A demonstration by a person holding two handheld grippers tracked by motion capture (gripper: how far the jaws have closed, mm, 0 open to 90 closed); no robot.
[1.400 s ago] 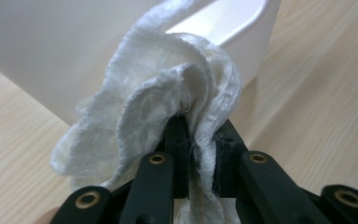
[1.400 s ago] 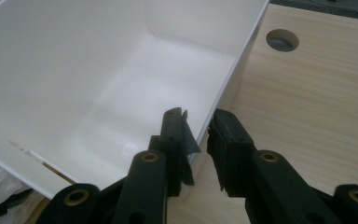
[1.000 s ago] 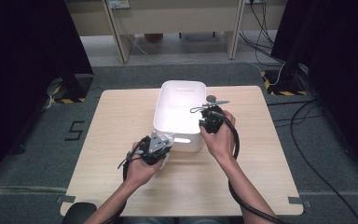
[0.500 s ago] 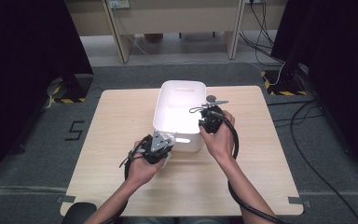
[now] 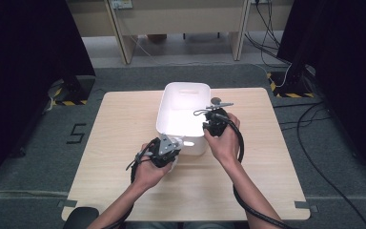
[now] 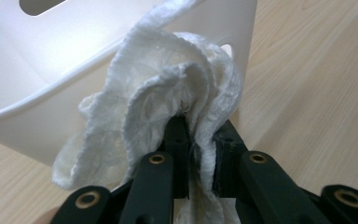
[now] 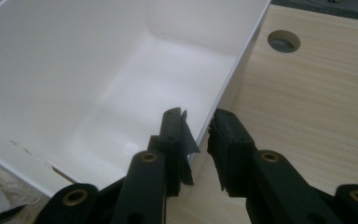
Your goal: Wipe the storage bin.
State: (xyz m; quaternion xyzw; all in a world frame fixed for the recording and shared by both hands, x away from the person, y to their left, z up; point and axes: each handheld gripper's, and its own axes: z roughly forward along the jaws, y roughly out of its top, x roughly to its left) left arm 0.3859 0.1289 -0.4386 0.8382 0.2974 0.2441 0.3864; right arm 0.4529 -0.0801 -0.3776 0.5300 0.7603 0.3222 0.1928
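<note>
Little had shifted since the earlier frames: both hands sat about where they were, left one maybe a touch nearer the bin corner. Left tongs (image 6: pixel 199 154) were pinching a crumpled white terry cloth (image 6: pixel 168 107), pads pressed together on a fold of it, bulk of the cloth bunched against the near outer wall of the white rectangular plastic bin (image 5: pixel 183 90). Bin stood mid-bench on the light wooden bench (image 5: pixel 114 143), near its far edge.

Right tongs (image 7: pixel 198 140) straddled the bin's right wall at the near right corner, one pad inside, one outside. Pads looked close on the rim, but I couldn't tell whether they were actually clamping it.

Judgement: the step was wiping the bin's outside near wall while the right side steadied it. To do it well: keep a firm brace on the rim so the bin didn't skate, keep the cloth flat against the wall rather than balled up, wipe along the wall with steady pressure, don't drag the loose tail under the bin.
</note>
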